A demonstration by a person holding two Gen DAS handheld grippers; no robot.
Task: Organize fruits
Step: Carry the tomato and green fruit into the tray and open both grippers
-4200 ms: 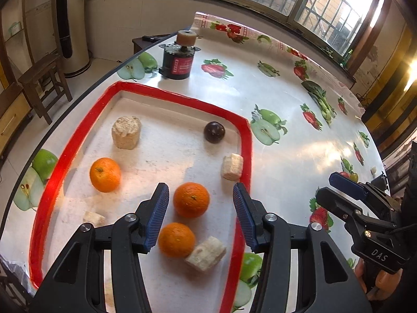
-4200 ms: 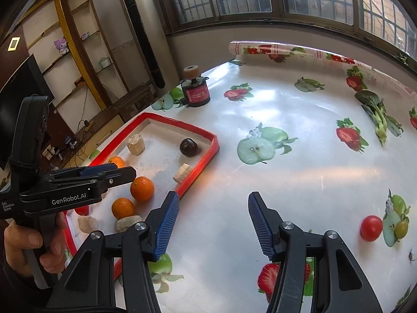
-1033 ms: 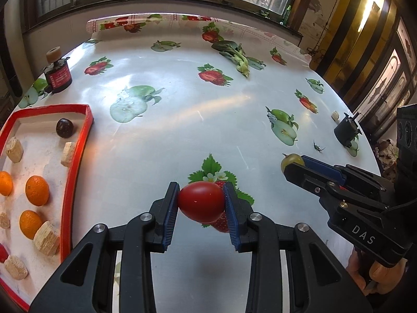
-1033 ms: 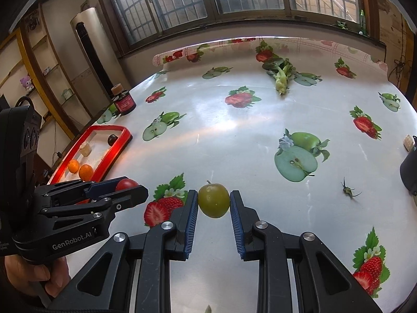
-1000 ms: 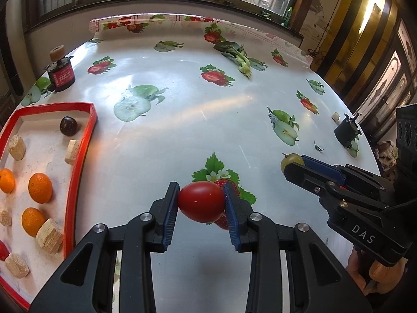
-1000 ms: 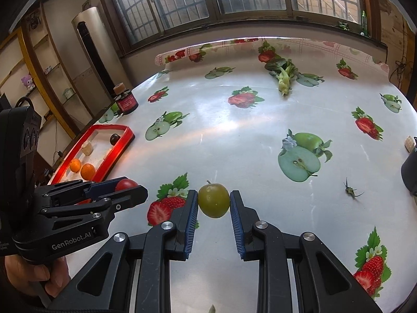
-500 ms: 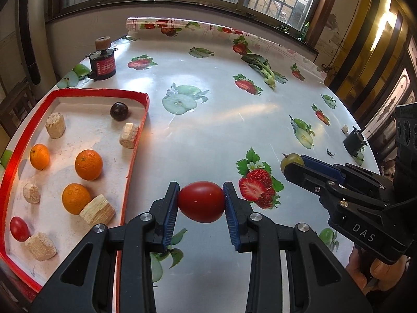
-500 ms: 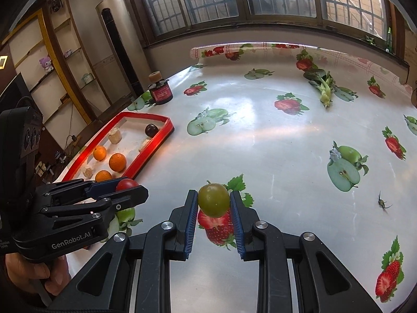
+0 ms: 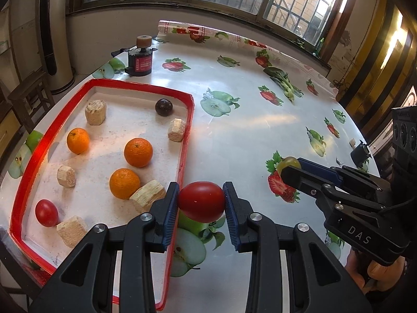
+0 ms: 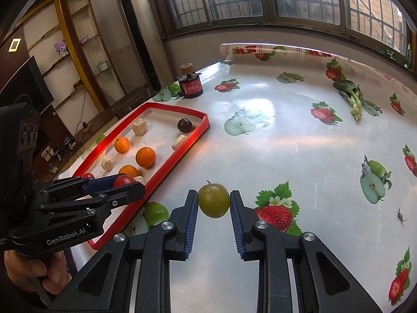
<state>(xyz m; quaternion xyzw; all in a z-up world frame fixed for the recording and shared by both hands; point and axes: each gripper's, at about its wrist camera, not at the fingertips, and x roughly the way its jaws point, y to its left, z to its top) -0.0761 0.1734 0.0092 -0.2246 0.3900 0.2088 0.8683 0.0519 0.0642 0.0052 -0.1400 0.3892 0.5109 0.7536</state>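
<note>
My left gripper (image 9: 201, 202) is shut on a red tomato (image 9: 201, 201) and holds it above the table just right of the red-rimmed tray (image 9: 186, 140). The tray holds three oranges (image 9: 138, 152), a second red tomato (image 9: 46, 212), a dark plum (image 9: 163, 107) and several beige blocks (image 9: 96, 108). My right gripper (image 10: 213, 203) is shut on a green fruit (image 10: 213, 200) and holds it over the table right of the tray (image 10: 177, 156). The left gripper and its tomato (image 10: 122, 181) also show in the right wrist view.
A dark jar with a cork lid (image 9: 140, 57) stands beyond the tray's far end. The tablecloth carries printed fruit pictures. A small black object (image 9: 361, 154) sits near the table's right edge. A tall white unit (image 10: 140, 34) and shelves stand off the table.
Both grippers have swung left toward the tray, each still holding its fruit. The tray now lies much closer, directly left of the held tomato.
</note>
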